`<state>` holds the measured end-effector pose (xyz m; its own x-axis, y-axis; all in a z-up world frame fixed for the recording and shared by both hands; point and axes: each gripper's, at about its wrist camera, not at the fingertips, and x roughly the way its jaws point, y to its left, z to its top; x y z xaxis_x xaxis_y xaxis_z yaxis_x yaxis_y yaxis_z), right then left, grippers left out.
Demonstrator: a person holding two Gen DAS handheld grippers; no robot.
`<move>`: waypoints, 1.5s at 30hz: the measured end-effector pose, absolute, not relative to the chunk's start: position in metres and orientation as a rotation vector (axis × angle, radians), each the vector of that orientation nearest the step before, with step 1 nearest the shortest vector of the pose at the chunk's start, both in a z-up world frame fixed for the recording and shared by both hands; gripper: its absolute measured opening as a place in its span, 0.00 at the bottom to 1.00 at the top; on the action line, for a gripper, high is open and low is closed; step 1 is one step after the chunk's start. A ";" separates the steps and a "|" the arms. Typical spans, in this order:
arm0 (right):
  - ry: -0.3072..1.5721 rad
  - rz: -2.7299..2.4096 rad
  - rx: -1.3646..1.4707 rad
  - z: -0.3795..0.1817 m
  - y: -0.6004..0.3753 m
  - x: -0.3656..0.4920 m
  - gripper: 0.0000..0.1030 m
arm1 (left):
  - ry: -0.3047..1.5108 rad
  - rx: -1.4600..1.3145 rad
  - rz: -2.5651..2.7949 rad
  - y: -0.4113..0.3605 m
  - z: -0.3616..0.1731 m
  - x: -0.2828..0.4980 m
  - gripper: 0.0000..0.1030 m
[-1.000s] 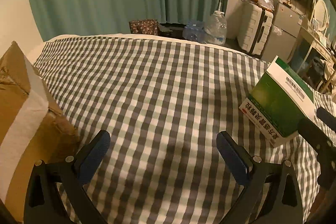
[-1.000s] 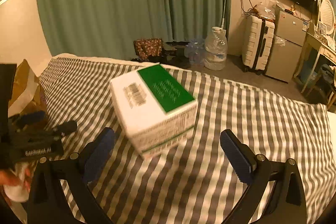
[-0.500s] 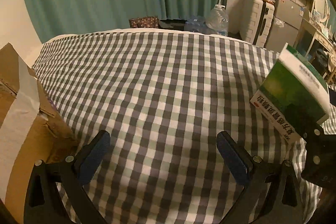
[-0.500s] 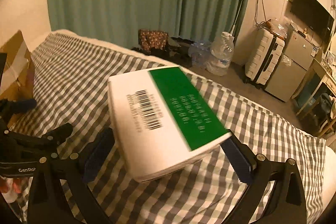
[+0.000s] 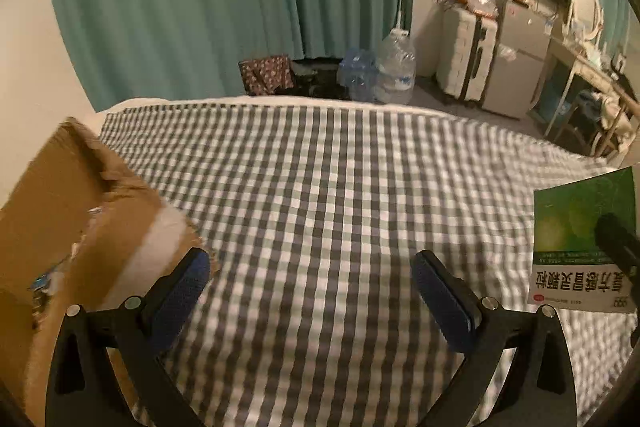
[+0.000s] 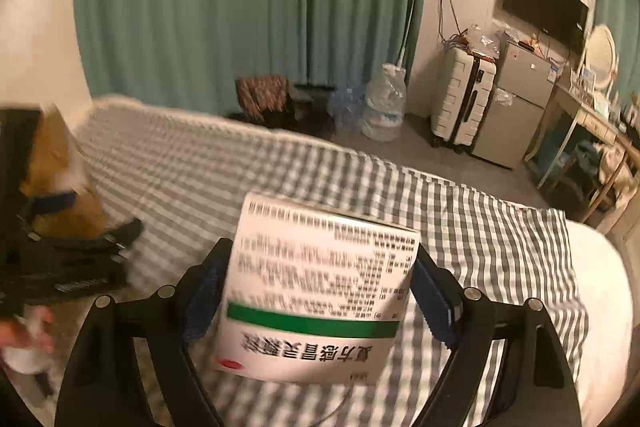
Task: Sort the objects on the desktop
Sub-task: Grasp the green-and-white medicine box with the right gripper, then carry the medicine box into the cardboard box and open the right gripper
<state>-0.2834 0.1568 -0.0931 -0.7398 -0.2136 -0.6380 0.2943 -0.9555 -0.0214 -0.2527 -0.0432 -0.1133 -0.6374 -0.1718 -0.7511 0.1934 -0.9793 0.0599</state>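
The right gripper closes its jaws onto the white-and-green cardboard medicine box above the checked bedspread; the left gripper gapes empty.

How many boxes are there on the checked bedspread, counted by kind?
Green and white printed medicine carton: 1
Brown cardboard box with white tape: 1
Total: 2
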 end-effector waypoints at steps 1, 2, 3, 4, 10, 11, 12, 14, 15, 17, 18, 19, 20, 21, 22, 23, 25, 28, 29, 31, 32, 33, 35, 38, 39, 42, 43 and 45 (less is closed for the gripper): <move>0.182 -2.700 0.953 -0.085 0.154 -0.276 0.81 | 0.051 1.219 -2.686 -0.046 -0.105 -0.245 1.00; 0.199 -2.711 0.933 -0.075 0.149 -0.265 0.81 | 0.058 1.214 -2.693 -0.048 -0.097 -0.240 1.00; 0.207 -2.718 0.919 -0.065 0.144 -0.256 0.80 | 0.065 1.204 -2.704 -0.052 -0.085 -0.229 1.00; 0.205 -2.722 0.908 -0.058 0.141 -0.249 0.80 | 0.072 1.197 -2.717 -0.056 -0.076 -0.222 1.00; 0.192 -2.704 0.803 -0.003 0.093 -0.199 0.80 | 0.151 1.097 -2.805 -0.098 -0.018 -0.172 1.00; 0.214 -2.699 0.776 0.008 0.080 -0.189 0.80 | 0.140 1.087 -2.803 -0.104 -0.012 -0.168 1.00; 0.228 -2.691 0.753 0.018 0.067 -0.181 0.80 | 0.118 1.069 -2.803 -0.117 -0.003 -0.160 1.00; 0.241 -2.681 0.706 0.034 0.043 -0.168 0.80 | 0.090 1.042 -2.800 -0.135 0.008 -0.150 1.00; 0.239 -2.676 0.696 0.039 0.034 -0.164 0.80 | 0.080 1.023 -2.797 -0.147 0.014 -0.145 1.00; 0.227 -2.661 0.673 0.053 0.010 -0.158 0.81 | 0.059 1.021 -2.787 -0.171 0.023 -0.137 1.00; 0.221 -2.650 0.663 0.058 0.000 -0.156 0.81 | 0.040 1.015 -2.775 -0.186 0.027 -0.134 1.00; 0.213 -2.636 0.648 0.063 -0.012 -0.153 0.81 | 0.018 1.003 -2.766 -0.197 0.031 -0.132 1.00; 0.208 -2.623 0.639 0.067 -0.025 -0.153 0.81 | -0.001 0.985 -2.755 -0.206 0.034 -0.131 1.00; 0.205 -2.615 0.639 0.068 -0.035 -0.154 0.81 | -0.019 0.954 -2.746 -0.221 0.036 -0.125 1.00; 0.200 -2.598 0.647 0.069 -0.049 -0.155 0.81 | -0.015 0.937 -2.746 -0.232 0.038 -0.122 1.00; 0.194 -2.586 0.654 0.069 -0.061 -0.157 0.81 | 0.000 0.924 -2.743 -0.243 0.038 -0.120 1.00; 0.170 -2.566 0.668 0.064 -0.086 -0.164 0.81 | 0.058 0.920 -2.718 -0.267 0.034 -0.117 1.00; 0.070 -2.539 0.721 0.048 -0.115 -0.178 0.81 | 0.168 0.971 -2.687 -0.298 0.016 -0.118 1.00; 0.019 -2.521 0.749 0.041 -0.124 -0.184 0.81 | 0.193 0.988 -2.679 -0.306 0.009 -0.119 1.00; -0.034 -2.504 0.795 0.027 -0.140 -0.195 0.81 | 0.235 1.009 -2.663 -0.320 -0.007 -0.115 1.00; -0.029 -2.506 0.813 0.021 -0.148 -0.201 0.82 | 0.250 1.014 -2.658 -0.326 -0.013 -0.115 1.00; -0.008 -2.512 0.826 0.011 -0.159 -0.205 0.82 | 0.261 1.030 -2.654 -0.330 -0.020 -0.115 1.00; 0.022 -2.543 0.835 -0.003 -0.170 -0.211 0.82 | 0.259 1.093 -2.651 -0.339 -0.033 -0.119 1.00; -0.011 -2.579 0.879 -0.021 -0.180 -0.224 0.84 | 0.235 1.131 -2.655 -0.344 -0.044 -0.123 1.00; -0.037 -2.586 0.905 -0.024 -0.182 -0.230 0.85 | 0.227 1.116 -2.653 -0.346 -0.046 -0.123 1.00; -0.115 -2.608 0.939 -0.028 -0.184 -0.241 0.93 | 0.212 1.079 -2.680 -0.347 -0.046 -0.119 1.00; -0.137 -2.607 0.929 -0.029 -0.180 -0.239 0.93 | 0.196 1.075 -2.696 -0.345 -0.046 -0.117 1.00; -0.149 -2.644 0.901 -0.025 -0.177 -0.234 0.94 | 0.161 1.064 -2.707 -0.340 -0.045 -0.116 1.00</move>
